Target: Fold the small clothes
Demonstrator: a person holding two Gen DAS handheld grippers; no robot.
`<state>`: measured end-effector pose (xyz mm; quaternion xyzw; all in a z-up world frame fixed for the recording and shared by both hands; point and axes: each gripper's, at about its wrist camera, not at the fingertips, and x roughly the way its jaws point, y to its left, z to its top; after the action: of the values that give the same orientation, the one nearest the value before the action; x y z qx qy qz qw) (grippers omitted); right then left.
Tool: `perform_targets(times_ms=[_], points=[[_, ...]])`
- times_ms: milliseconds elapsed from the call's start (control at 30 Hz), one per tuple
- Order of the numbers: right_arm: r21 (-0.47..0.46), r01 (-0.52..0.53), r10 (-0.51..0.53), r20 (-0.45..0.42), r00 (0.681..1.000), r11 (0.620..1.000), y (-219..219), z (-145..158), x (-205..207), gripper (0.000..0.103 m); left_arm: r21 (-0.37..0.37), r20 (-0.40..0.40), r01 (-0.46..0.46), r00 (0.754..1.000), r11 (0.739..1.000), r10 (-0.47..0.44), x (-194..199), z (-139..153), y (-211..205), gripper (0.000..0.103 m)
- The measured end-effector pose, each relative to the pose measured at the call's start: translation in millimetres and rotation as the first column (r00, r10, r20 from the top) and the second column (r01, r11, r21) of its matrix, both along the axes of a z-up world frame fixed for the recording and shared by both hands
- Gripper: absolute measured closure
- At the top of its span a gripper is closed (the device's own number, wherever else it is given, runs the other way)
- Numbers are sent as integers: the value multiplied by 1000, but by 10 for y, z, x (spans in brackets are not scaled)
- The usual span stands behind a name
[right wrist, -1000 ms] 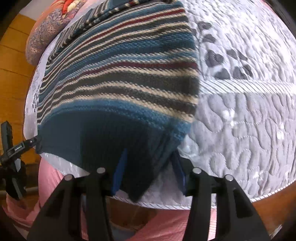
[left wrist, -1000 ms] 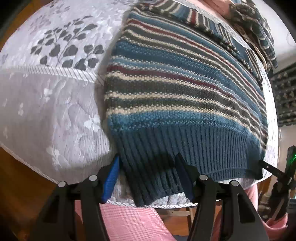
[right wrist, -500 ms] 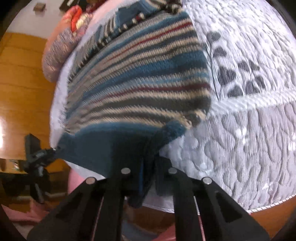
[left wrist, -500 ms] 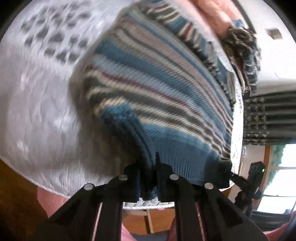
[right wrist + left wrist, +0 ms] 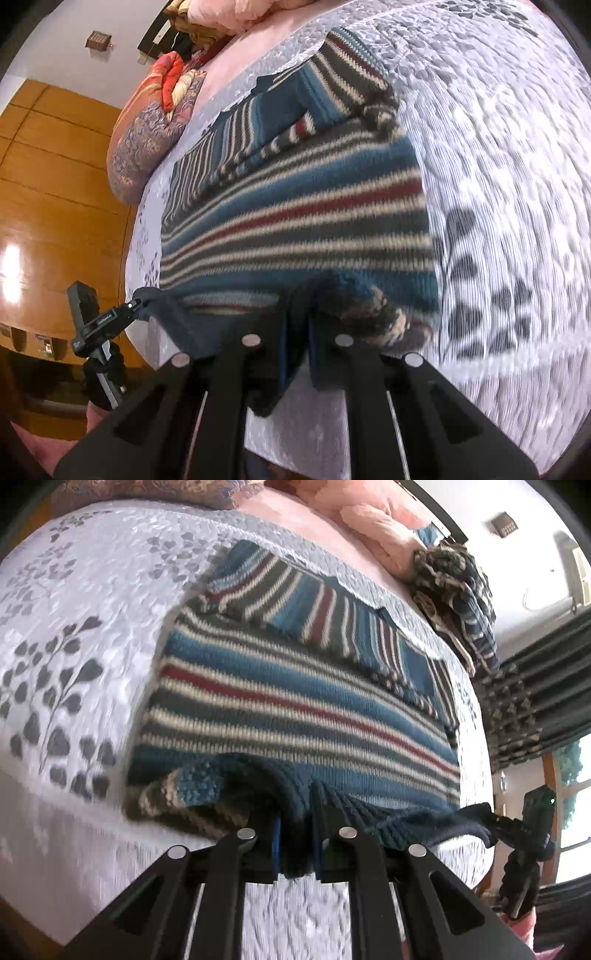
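A striped knit sweater [image 5: 295,701] in blue, grey, cream and dark red lies on the bed, its sleeves folded across the far end. My left gripper [image 5: 298,834] is shut on the dark ribbed hem at the near left corner, lifted off the quilt. In the right wrist view the same sweater [image 5: 295,214] fills the middle, and my right gripper [image 5: 297,350] is shut on the hem at the near right corner. The hem sags between both grippers. Each gripper shows in the other's view, the right one [image 5: 517,827] and the left one [image 5: 122,314].
A white quilt [image 5: 74,657] with grey leaf prints covers the bed. Pink bedding [image 5: 369,520] and a patterned heap of clothes [image 5: 458,587] lie at the far end. A patterned cushion [image 5: 147,125] and a wooden wall [image 5: 55,184] stand left in the right wrist view.
Both grippers shut on the hem's near corners, then lifted it and carried it forward over the sweater. The near part now curls up, and more of the far end shows.
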<state>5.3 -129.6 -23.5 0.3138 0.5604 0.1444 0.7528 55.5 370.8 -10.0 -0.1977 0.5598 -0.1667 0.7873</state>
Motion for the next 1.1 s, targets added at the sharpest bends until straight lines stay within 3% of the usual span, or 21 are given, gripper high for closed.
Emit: perform_targets(times_ms=[200,467,767,833,933,1100], points=[[31,3,-2,-40,999,1000,-76,-217,370,95,-5,0,-2,1000,1000,2,272,-140,-45,90],[46,18,-13,-110,994,999,-118,-479,562,93,-13,-62,-10,998,1000,9,474,-440,-29,87],[71,45,-34,-146,989,996,-291,-461,510,79,-129,-93,-78,993,989,66,464,-386,283,74],[38,49,-43,-135,990,998,-331,-409,479,71,-104,-71,-97,993,990,90,433,-320,348,68],[-23,59,-61,-101,993,998,-425,-286,422,63,-65,-34,-107,994,992,105,409,-213,432,67],[-179,-35,30,-30,999,983,-306,-107,474,57,50,47,-12,999,999,10,462,-77,305,65]])
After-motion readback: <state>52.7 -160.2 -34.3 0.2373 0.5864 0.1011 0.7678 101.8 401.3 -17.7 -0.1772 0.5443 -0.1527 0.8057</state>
